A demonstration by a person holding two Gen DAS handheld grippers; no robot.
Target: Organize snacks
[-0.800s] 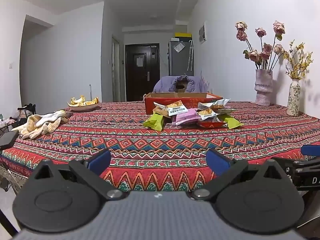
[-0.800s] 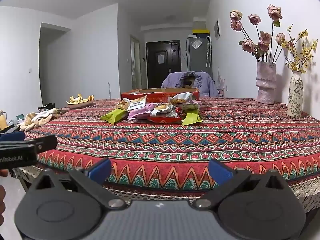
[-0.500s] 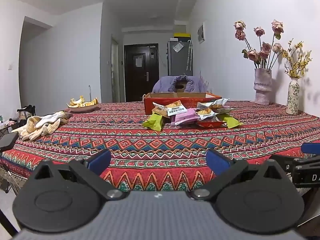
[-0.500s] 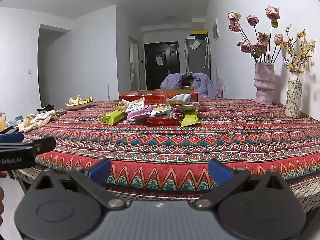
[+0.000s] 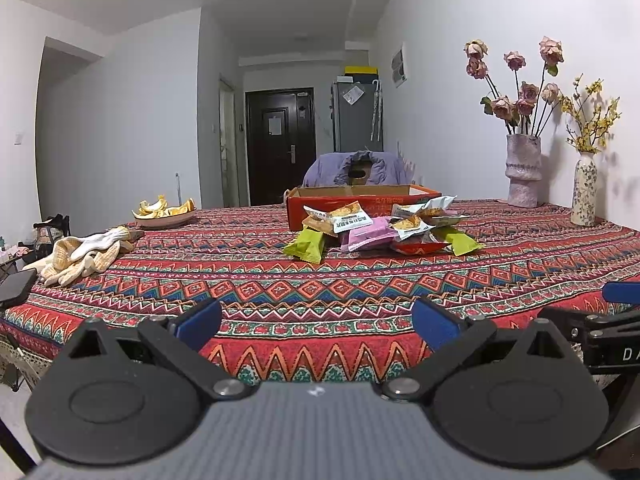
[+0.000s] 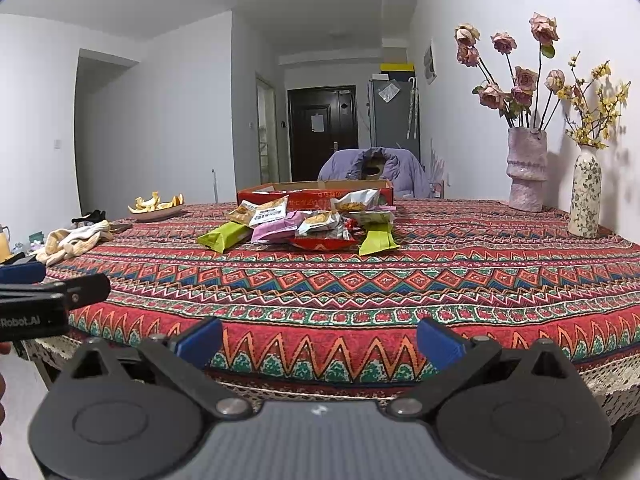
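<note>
snack packets [image 5: 376, 230] on table [image 5: 280, 280], before box [image 5: 360, 196] | gloves [image 5: 80, 256] far left | vases [image 5: 523, 172] far right

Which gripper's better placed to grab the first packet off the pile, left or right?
Left, marginally. Both grippers are open, empty and short of the table edge. In the left view the snack pile is right of centre, its nearest green packet roughly ahead of the left gripper. The right gripper also lines up.

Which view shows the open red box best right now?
Left wrist: the box shows its open top and front wall above the snacks. In the right wrist view the box sits flatter, its front largely hidden by packets.
</note>
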